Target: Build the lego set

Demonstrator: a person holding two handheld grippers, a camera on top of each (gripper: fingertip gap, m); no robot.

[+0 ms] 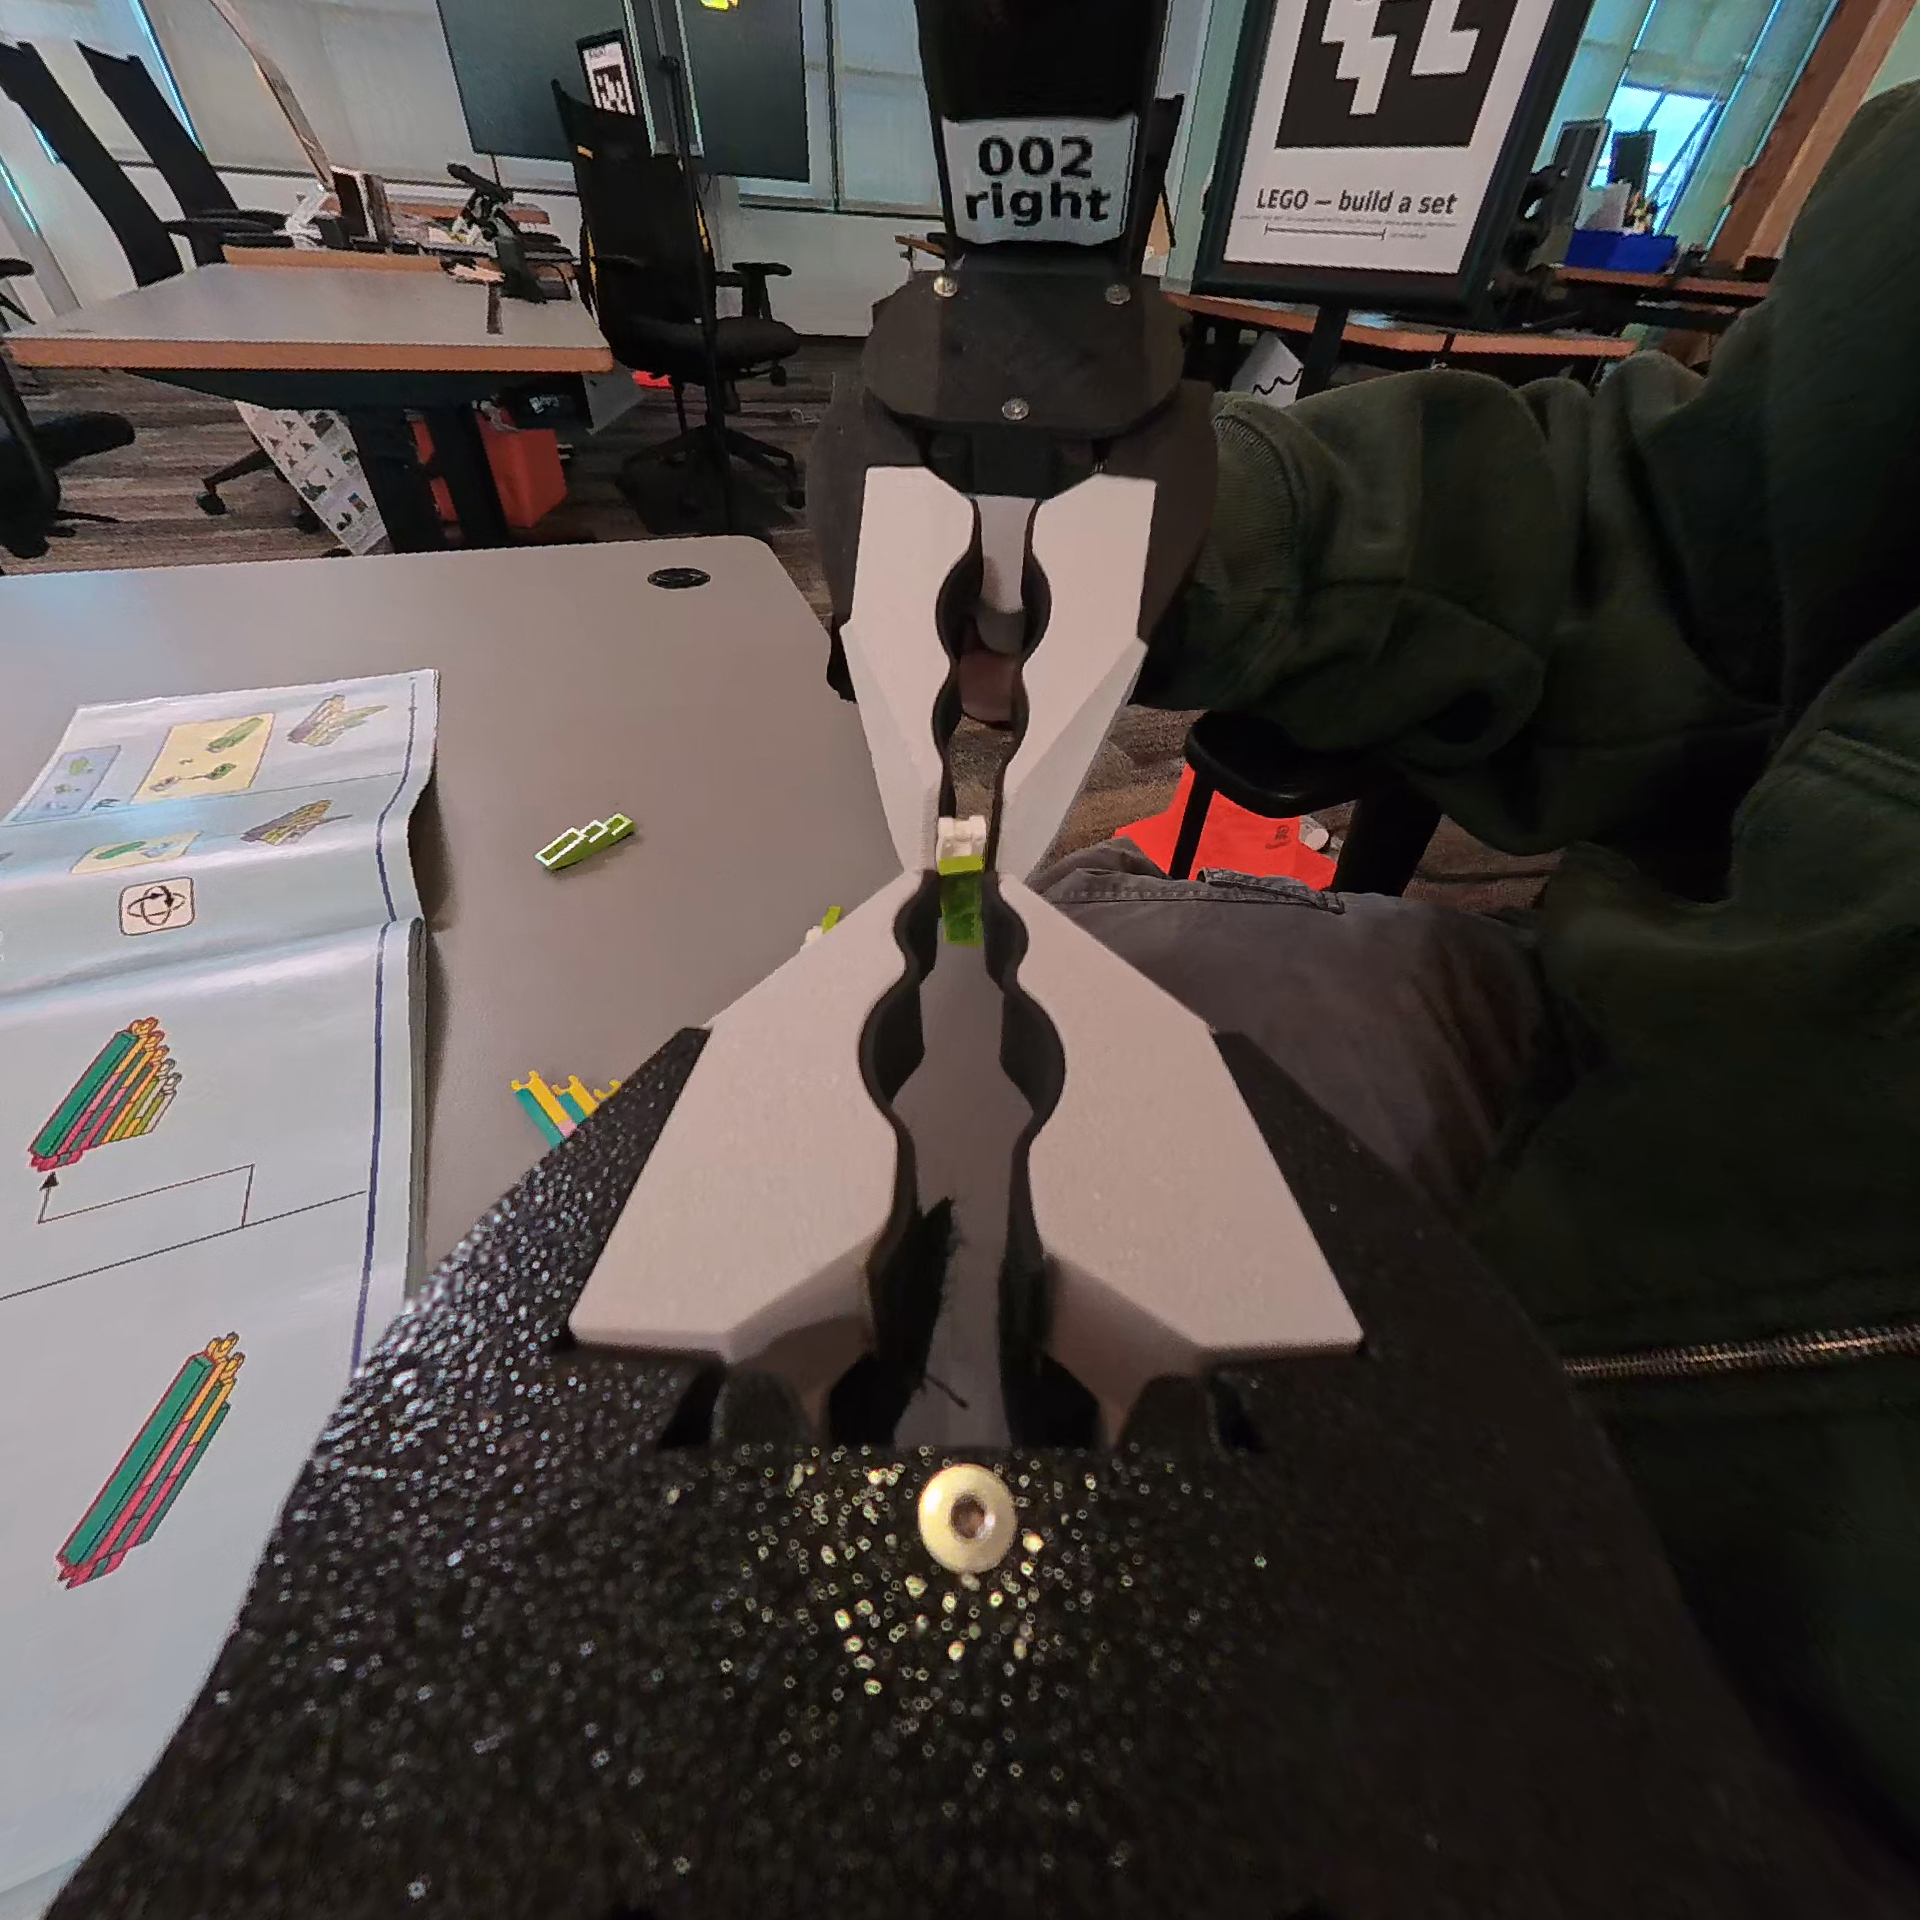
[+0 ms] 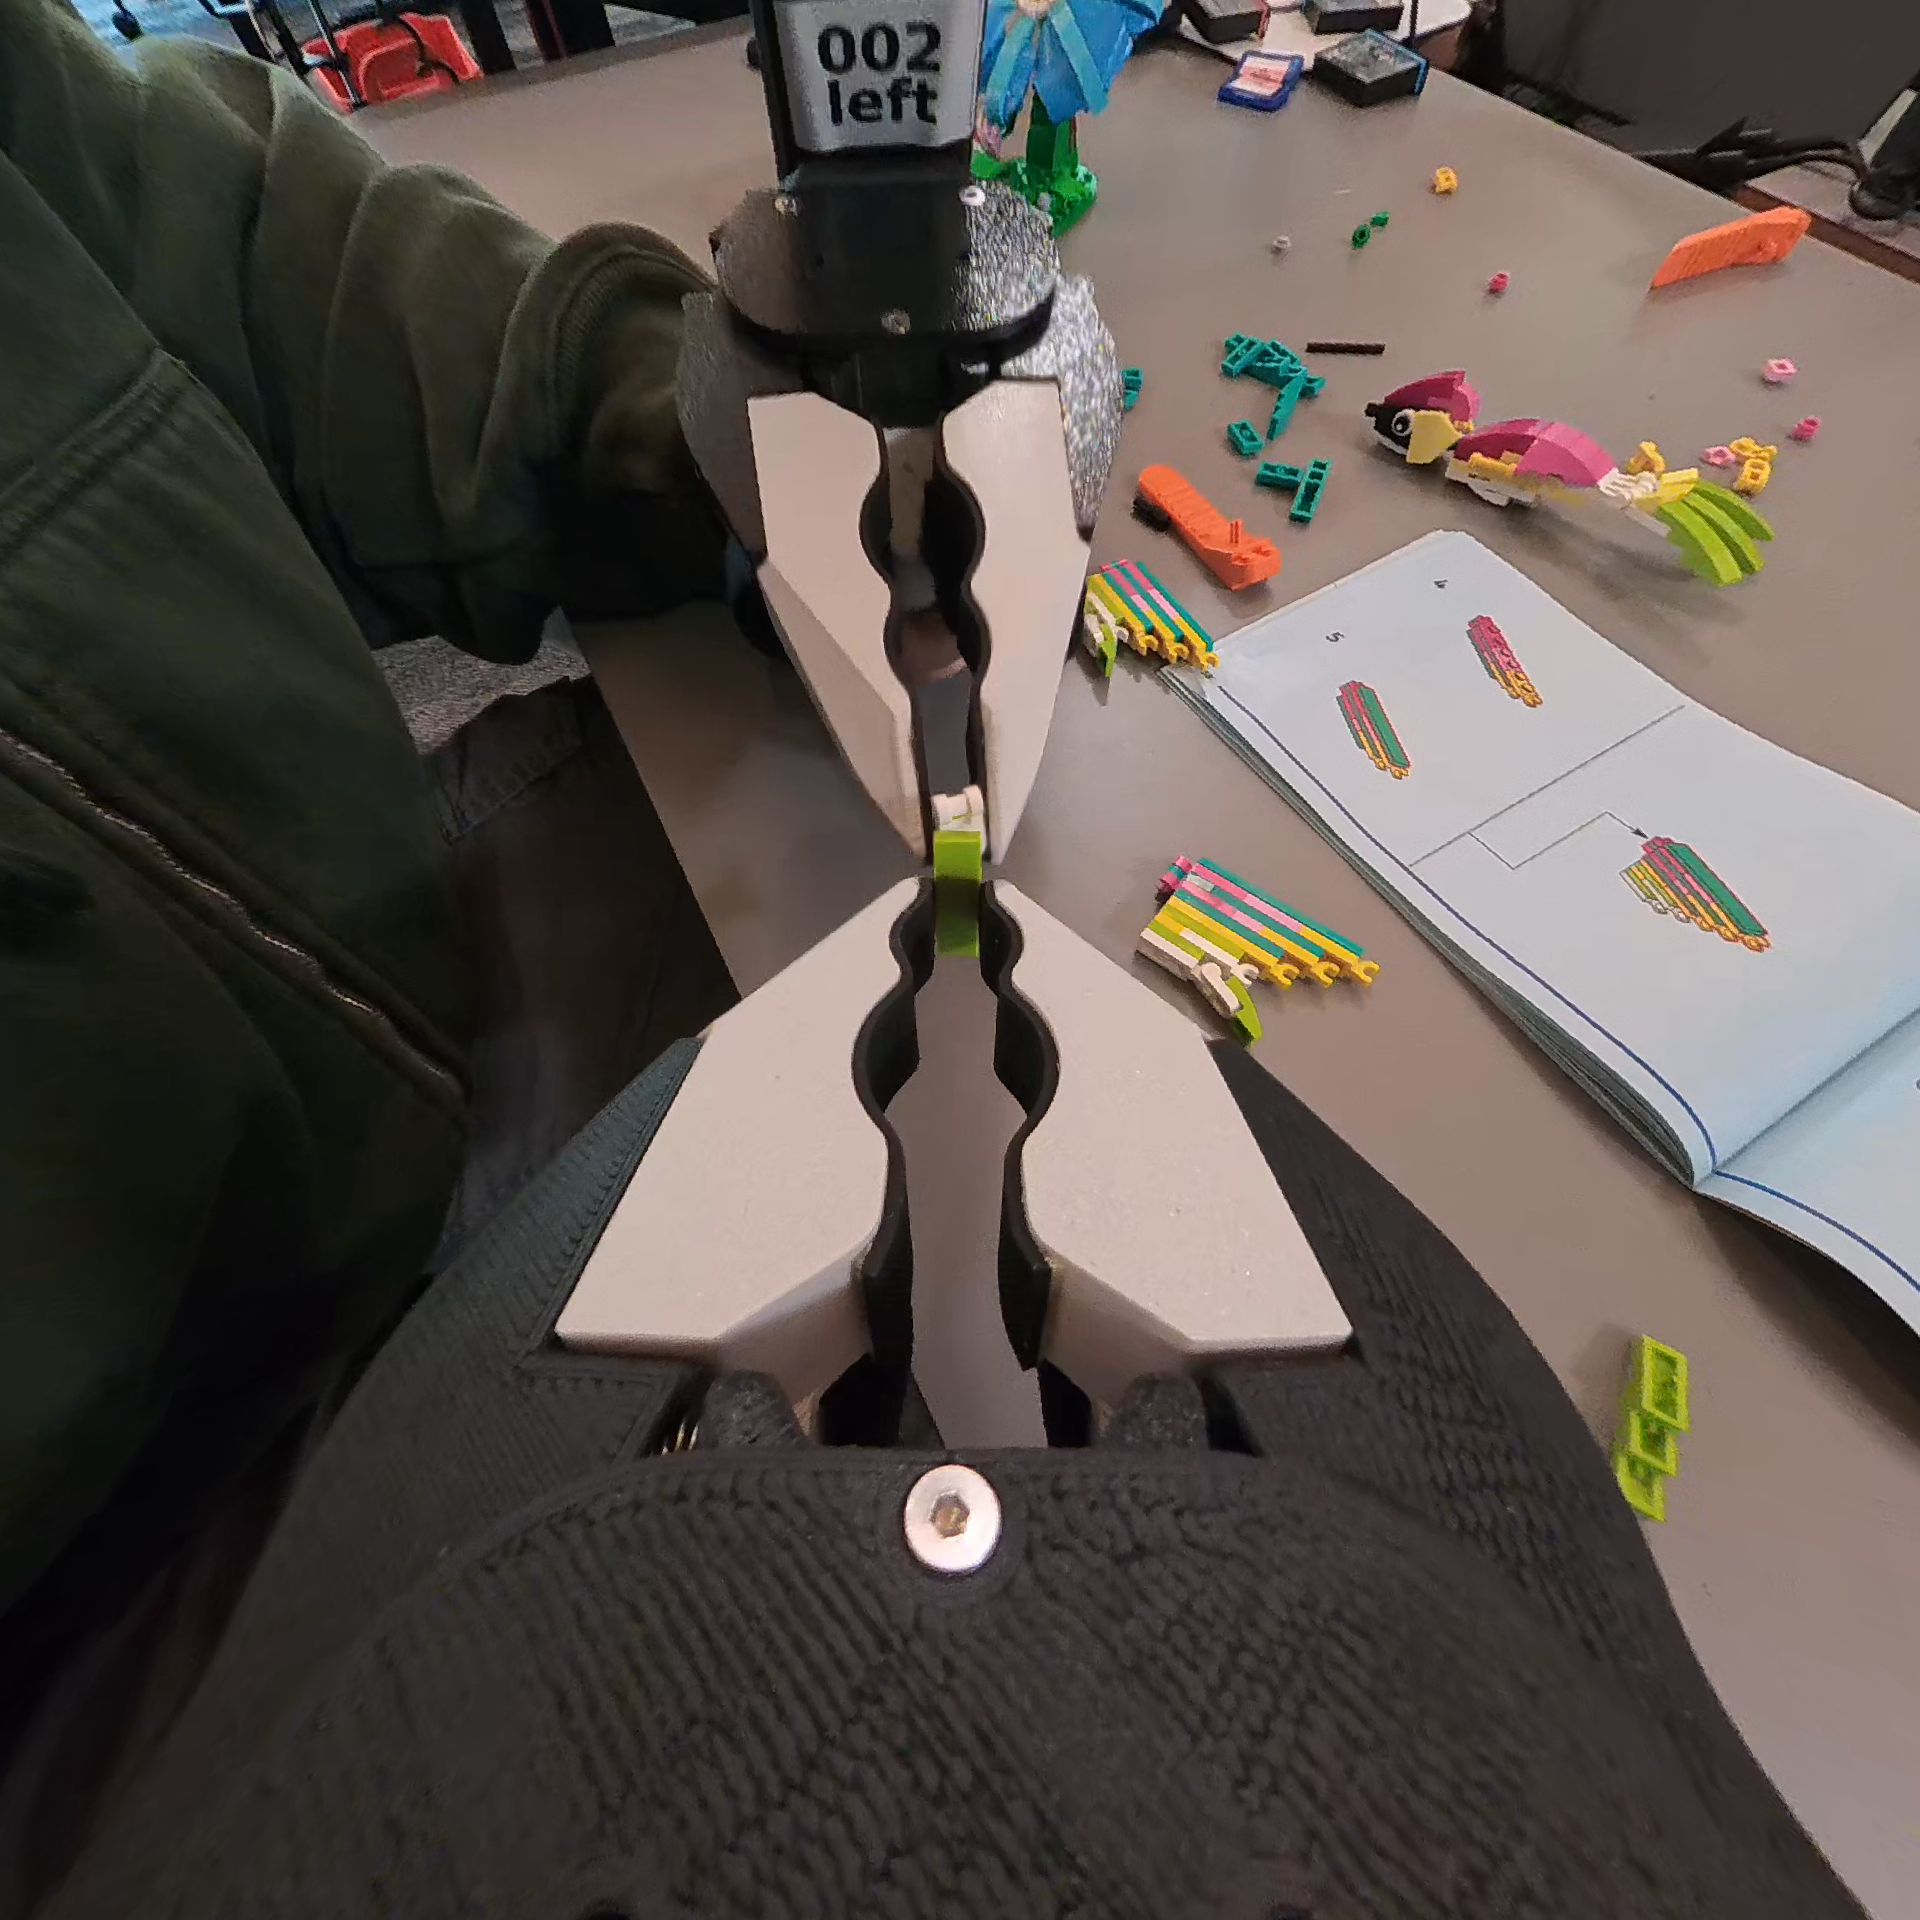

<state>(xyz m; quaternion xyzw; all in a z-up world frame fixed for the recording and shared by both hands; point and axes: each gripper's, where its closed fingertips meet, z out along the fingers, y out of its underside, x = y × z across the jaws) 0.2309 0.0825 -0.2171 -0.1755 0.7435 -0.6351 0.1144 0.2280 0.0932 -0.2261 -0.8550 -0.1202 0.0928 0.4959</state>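
Observation:
A small lime and white lego piece [image 1: 961, 873] is pinched between both grippers, which meet tip to tip above the table's edge. In the left wrist view my left gripper [image 1: 961, 902] is shut on its lime end, and the right gripper [image 1: 963, 821] comes in from the far side at the white end. In the right wrist view my right gripper [image 2: 956, 906] is shut on the lime part [image 2: 956, 883], and the left gripper [image 2: 958, 821] meets it at the white clip [image 2: 956, 808]. Two striped plate assemblies [image 2: 1257, 935] [image 2: 1143, 618] lie on the grey table [image 2: 1299, 1195].
An open instruction booklet [image 2: 1558, 831] [image 1: 208, 935] lies on the table. A loose lime wedge piece [image 2: 1652, 1429] [image 1: 585, 842] lies near it. Farther off are a pink bird model [image 2: 1538, 457], two orange brick separators [image 2: 1205, 525], teal pieces [image 2: 1278, 384] and a flower model [image 2: 1049, 104]. A green sleeve [image 2: 312, 364] is beside the grippers. Left and right tips are no more than a few centimetres apart. From either gripper's tips it is about 30 centimetres to the pink bird model [image 2: 1538, 457].

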